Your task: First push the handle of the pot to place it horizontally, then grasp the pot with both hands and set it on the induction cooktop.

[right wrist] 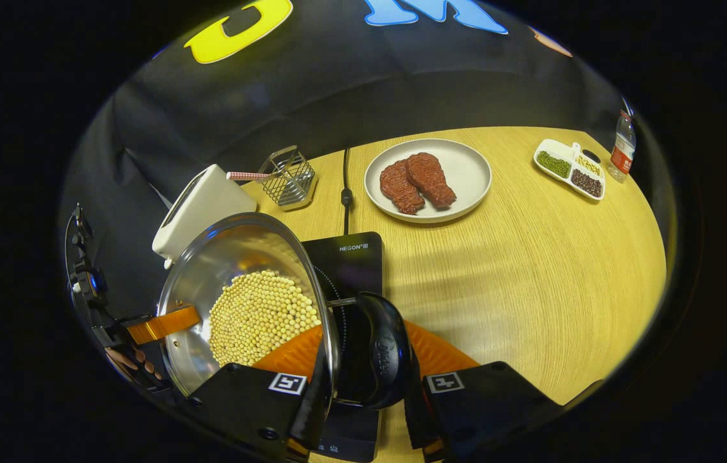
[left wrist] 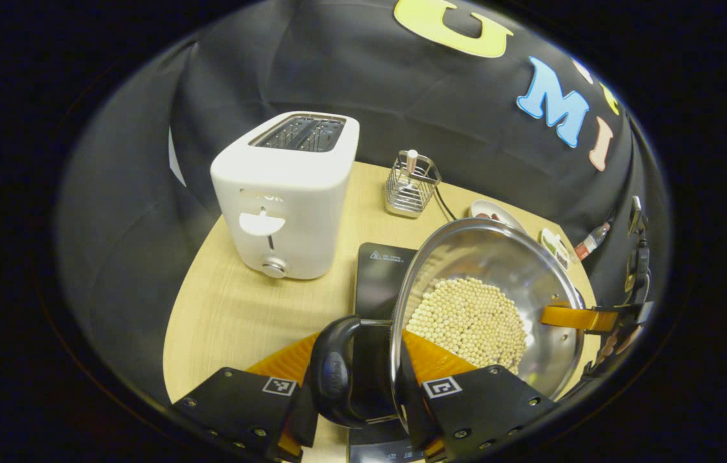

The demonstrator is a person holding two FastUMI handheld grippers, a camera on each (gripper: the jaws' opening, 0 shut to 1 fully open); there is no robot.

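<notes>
A steel pot (left wrist: 498,263) (right wrist: 222,257) holding soybeans (left wrist: 466,315) (right wrist: 260,315) is held between both grippers over the black induction cooktop (left wrist: 379,273) (right wrist: 350,257). I cannot tell whether it rests on the cooktop or hangs just above it. My left gripper (left wrist: 363,392) is shut on one black side handle (left wrist: 337,379). My right gripper (right wrist: 366,379) is shut on the opposite black handle (right wrist: 382,350). In each view the other gripper grips the pot's far rim: the right gripper (left wrist: 594,318) and the left gripper (right wrist: 157,325).
A white toaster (left wrist: 286,193) (right wrist: 199,206) stands left of the cooktop, a wire basket (left wrist: 409,186) (right wrist: 289,173) behind it. A plate (right wrist: 466,167) with two meat pieces, a divided dish (right wrist: 569,167) and a bottle (right wrist: 623,145) sit farther right. A cable (right wrist: 346,193) runs back.
</notes>
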